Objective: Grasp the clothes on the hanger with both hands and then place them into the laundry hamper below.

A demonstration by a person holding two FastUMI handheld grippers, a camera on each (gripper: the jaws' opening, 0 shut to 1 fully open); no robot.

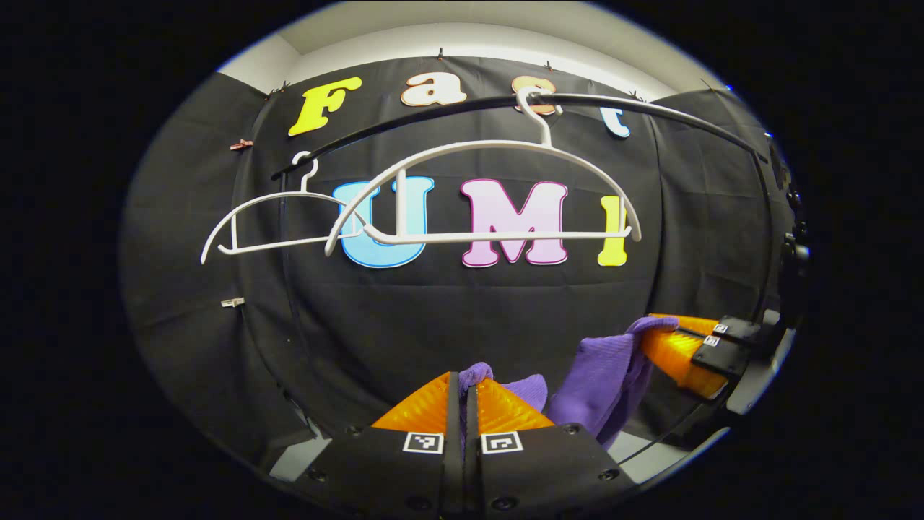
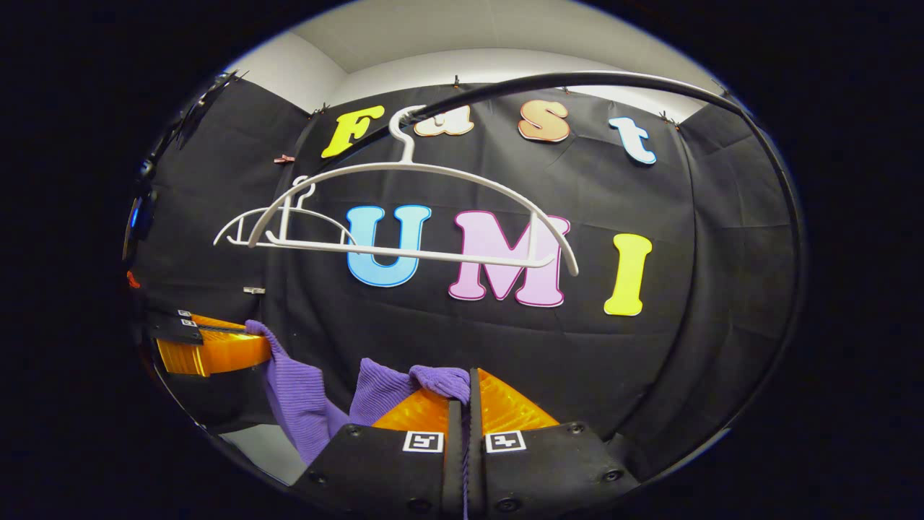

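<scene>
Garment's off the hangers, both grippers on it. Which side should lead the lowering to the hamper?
Neither clearly. The left gripper and right gripper are each shut on the purple garment, level with each other below the bare white hangers. Lower together; the hamper isn't visible.

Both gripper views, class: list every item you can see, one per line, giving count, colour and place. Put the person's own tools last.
Hangers: two, white, both bare, on the rail; the near one is larger in view, the far one hangs further left.
Rail: one, black, curved across the top in front of the booth wall.
Garment: one, purple knit, off the hangers, slung between the two tools below the rail.
Clips: small, several, pinned on the black cloth wall.
Left tool: one, shut on the garment's edge.
Right tool: one, shut on the garment's other edge.
</scene>
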